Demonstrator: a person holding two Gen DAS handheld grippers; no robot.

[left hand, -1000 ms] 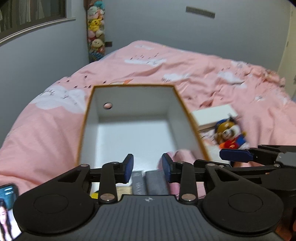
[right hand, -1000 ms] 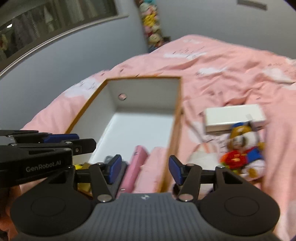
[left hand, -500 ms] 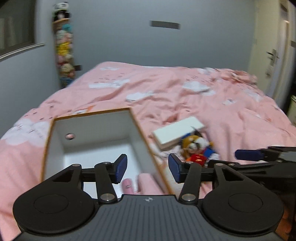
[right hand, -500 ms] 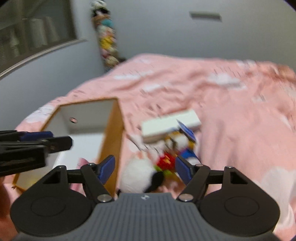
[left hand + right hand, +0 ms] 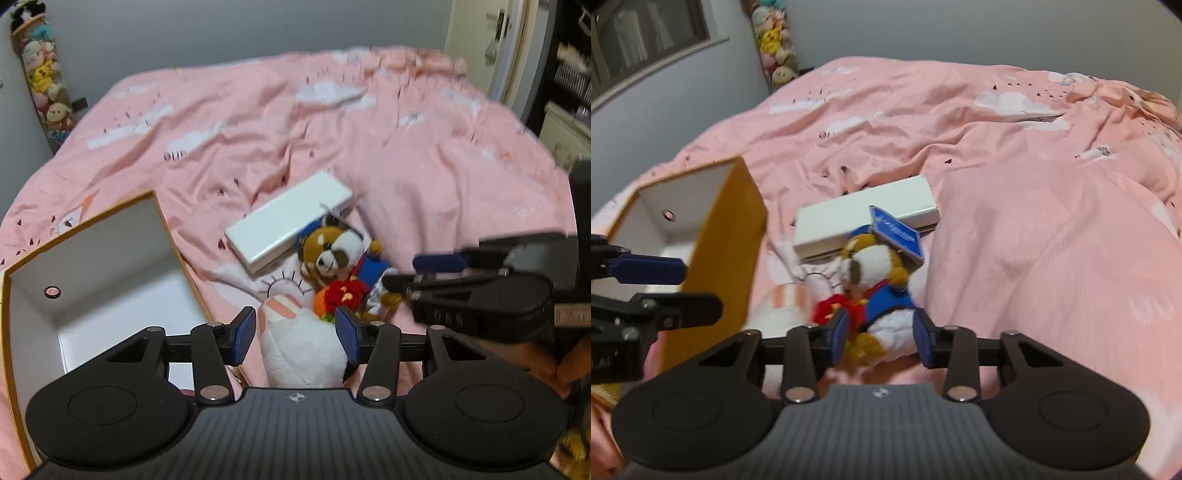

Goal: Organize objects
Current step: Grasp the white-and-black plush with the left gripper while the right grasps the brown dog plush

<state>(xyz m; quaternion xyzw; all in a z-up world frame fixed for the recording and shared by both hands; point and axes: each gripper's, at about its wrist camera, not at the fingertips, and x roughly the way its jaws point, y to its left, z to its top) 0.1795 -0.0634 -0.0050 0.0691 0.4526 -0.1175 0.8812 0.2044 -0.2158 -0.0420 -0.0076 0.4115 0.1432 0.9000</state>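
On the rumpled pink bedspread, at lower centre, our right gripper was closing around the plush dog while our left gripper straddled the white plush unclamped, risking a snagged neighbour beside the box.

Both grippers swinging off the white box, left gripper now straddling the white plush, right gripper closing, seemingly around the dog plush.
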